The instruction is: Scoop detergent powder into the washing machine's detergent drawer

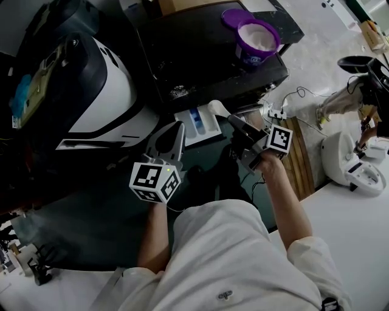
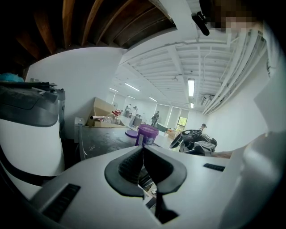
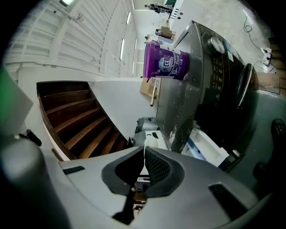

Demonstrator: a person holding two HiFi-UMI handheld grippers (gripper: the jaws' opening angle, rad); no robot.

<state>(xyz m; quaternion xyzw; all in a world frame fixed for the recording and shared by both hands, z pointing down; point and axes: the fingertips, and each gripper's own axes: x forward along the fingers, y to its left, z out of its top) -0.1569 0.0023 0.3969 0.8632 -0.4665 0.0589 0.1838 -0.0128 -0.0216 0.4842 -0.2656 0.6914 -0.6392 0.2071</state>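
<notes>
Detergent powder point(image 1: 255, 35) is what this job needs, and going from my left, my left gripper point(image 1: 178, 126) comes first: its fingers are pressed together with nothing between them, and it hangs idle just beside the pulled-out detergent drawer point(image 1: 197, 124). The drawer juts from the front of the washing machine point(image 1: 200, 58), with a blue insert between white compartments. Just right of it is the white scoop point(image 1: 217, 108), which my right gripper point(image 1: 231, 119) seems to pinch by its thin handle, fingers closed on it, holding the bowl near the drawer's right edge (I cannot tell whether there is any powder in it). Further right and back, the purple tub point(image 1: 244, 51) stands open on the machine's top near its right front corner, the white powder showing inside, its lid point(image 1: 233, 16) lying just behind it. In my judgement the grip is the weak point: a flat handle held only at its end could swivel between my pads, tipping the bowl and shedding powder onto the machine top or the floor. Reaching across to the tub, I could also clip its rim and push it off that corner. With my left fingers not steadying anything, a knock from the scoop could shove the drawer or send powder into the wrong compartment.
</notes>
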